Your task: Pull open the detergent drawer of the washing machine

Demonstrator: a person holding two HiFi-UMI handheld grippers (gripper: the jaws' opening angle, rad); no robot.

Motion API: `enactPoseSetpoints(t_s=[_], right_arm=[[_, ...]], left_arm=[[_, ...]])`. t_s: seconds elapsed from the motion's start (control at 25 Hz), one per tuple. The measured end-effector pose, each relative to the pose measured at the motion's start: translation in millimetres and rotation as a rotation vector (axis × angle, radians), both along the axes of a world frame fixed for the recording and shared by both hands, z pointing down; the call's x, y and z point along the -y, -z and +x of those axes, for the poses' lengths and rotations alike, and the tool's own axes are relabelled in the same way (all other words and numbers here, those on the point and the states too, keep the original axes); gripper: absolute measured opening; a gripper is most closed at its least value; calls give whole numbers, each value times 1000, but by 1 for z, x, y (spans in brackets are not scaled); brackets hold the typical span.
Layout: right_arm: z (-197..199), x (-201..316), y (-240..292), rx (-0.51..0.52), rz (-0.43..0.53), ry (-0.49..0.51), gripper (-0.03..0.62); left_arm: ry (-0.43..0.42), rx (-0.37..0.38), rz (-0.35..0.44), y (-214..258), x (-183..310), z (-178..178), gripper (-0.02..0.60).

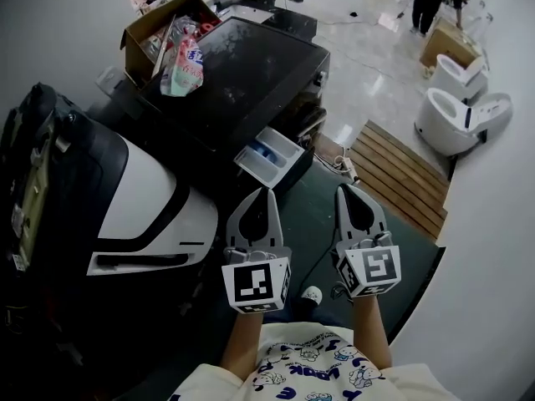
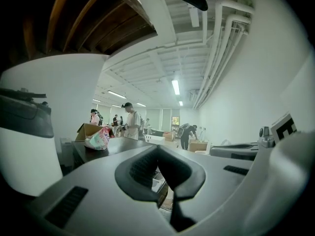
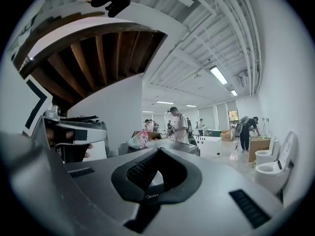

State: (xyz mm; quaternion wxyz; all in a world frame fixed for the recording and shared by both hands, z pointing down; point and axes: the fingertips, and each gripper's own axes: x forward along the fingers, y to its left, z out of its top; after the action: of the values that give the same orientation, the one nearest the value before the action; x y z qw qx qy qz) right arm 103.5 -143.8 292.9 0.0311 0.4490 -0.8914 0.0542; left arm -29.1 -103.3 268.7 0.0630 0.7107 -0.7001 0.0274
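Observation:
The washing machine [image 1: 242,65] has a dark top and stands ahead of me, with its white detergent drawer [image 1: 269,155] pulled out of the front corner. Blue shows inside the drawer. My left gripper [image 1: 267,192] is shut and empty, its tips just below the drawer and apart from it. My right gripper [image 1: 343,189] is shut too, holds nothing, and is off to the drawer's right over the dark floor mat [image 1: 318,215]. In the left gripper view the shut tips [image 2: 157,147] point at the machine's top [image 2: 123,146]. The right gripper view shows shut tips [image 3: 158,149] below the machine's top [image 3: 182,146].
A pink bag [image 1: 182,65] lies on the machine beside an open cardboard box [image 1: 155,27]. A white and black appliance [image 1: 142,207] stands close on the left. To the right are a wooden pallet [image 1: 399,174], white toilets [image 1: 460,115] and, farther off, people [image 1: 430,2].

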Motion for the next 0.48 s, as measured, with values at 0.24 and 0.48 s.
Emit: enactPoseSetpoints(t_s=[0.24, 0.48], right_arm=[[1, -11, 22, -4, 53, 5, 12], [-3, -15, 29, -6, 64, 35, 12]], left_arm=[[14, 17, 35, 15, -15, 2, 14], [25, 21, 56, 23, -20, 2, 14]])
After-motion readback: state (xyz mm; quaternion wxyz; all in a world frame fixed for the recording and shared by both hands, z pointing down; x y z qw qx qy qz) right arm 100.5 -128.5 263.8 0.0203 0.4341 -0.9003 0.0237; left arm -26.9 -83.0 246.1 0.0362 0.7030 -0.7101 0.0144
